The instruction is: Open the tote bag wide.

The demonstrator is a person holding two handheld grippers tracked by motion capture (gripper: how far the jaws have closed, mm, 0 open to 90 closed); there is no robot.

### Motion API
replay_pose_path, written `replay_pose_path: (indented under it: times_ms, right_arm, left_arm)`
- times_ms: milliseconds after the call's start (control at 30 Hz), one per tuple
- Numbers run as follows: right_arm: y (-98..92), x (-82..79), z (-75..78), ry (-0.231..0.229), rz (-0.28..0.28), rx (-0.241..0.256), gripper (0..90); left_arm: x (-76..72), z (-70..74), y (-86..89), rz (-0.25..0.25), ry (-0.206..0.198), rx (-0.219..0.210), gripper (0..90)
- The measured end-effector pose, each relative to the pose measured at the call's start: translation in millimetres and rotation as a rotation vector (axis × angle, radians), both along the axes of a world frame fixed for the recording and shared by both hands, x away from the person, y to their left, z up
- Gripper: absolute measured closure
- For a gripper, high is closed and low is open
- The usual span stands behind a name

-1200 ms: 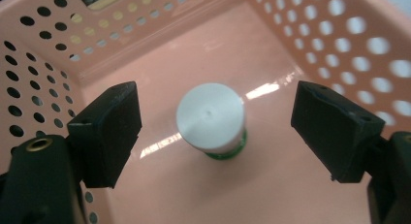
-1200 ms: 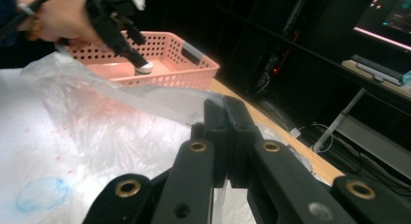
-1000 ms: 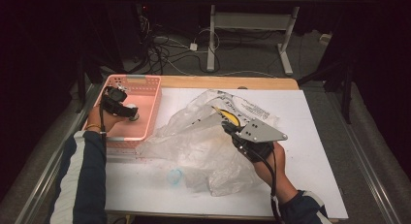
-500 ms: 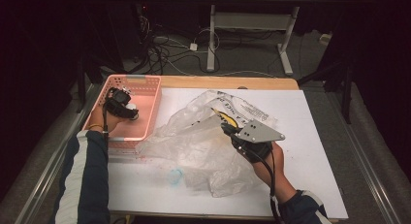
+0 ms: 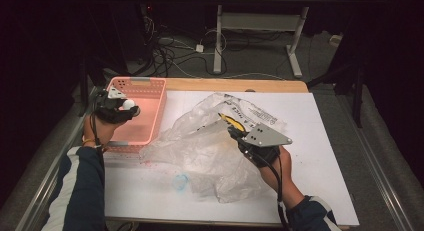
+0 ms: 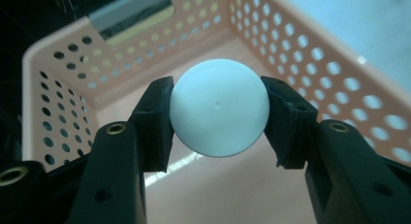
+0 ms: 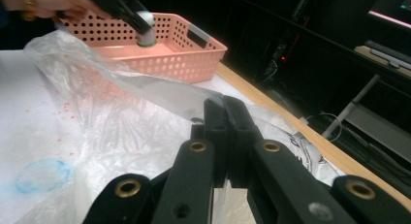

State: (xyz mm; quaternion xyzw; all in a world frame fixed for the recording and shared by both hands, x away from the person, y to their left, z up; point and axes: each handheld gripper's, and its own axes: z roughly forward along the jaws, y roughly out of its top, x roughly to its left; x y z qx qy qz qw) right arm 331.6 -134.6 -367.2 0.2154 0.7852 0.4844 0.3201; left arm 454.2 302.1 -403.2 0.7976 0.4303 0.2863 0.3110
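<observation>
Since a second ago, left claw [image 5: 126, 107] lifted slightly toward the upper left of the high view, over the basket; right claw [image 5: 231, 130] little changed.

Item 1: small white smooth plastic ball [image 6: 219, 115]. Location: centre of the left gripper view, pinched between the two black jaws across its widest part, above the basket floor. In the high view the ball [image 5: 129, 104] sits at the upper left. Handling, by judgement: light, rigid, slick and round; likely to squirt out if gripped off-centre, so hold stays best across the middle, with a low release to limit bouncing.

Item 2: salmon-pink perforated plastic basket [image 5: 156, 111]. Location: upper left of the high view, on the tabletop [image 5: 320, 141] edge. Interior appears bare beneath the ball.

Item 3: crumpled clear plastic bag [image 5: 210, 156] with printed panel. Location: centre of the high view, spread on the white-covered tabletop. Soft, slippery film; best taken by a fold or rim.

Item 4: right claw, jaws pressed together on a fold of the bag [image 7: 145, 93], lifting its edge.

Item 5: blue smudge [image 5: 180, 181], lower centre, on the white cover.
</observation>
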Motion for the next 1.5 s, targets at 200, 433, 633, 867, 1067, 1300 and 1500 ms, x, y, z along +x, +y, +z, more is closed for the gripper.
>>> replay_pose_path:
  times_ms: [200,433,633,867,1067,1300,1500]
  right_arm:
    - [6.6,2.2,-4.3,-0.002,-0.021,-0.022,90.0]
    - [4.5,3.6,-10.2,0.002,-0.034,-0.022,90.0]
    - [-2.2,1.6,-13.9,-0.003,-0.056,-0.020,90.0]
    - [-10.8,8.9,-16.1,0.026,-0.078,0.005,90.0]
    - [-15.6,15.0,-19.1,0.038,-0.105,0.011,90.0]
    - [-17.0,13.6,-15.8,0.028,-0.112,0.020,90.0]
    - [-15.5,9.3,-10.6,0.020,-0.106,0.041,90.0]
  left_arm:
    - [-37.3,12.5,-2.9,-0.057,-0.124,-0.075,48.3]
    - [-74.1,19.0,-24.8,-0.154,-0.198,-0.101,48.3]
    - [-107.1,24.9,-42.9,-0.203,-0.259,-0.075,48.3]
    - [-141.0,32.8,-57.1,-0.265,-0.292,-0.099,48.3]
    - [-161.3,43.5,-74.6,-0.344,-0.336,-0.111,48.3]
    - [-180.6,49.8,-111.8,-0.491,-0.351,-0.120,48.3]
    - [-179.7,29.0,-156.5,-0.599,-0.311,-0.077,48.3]
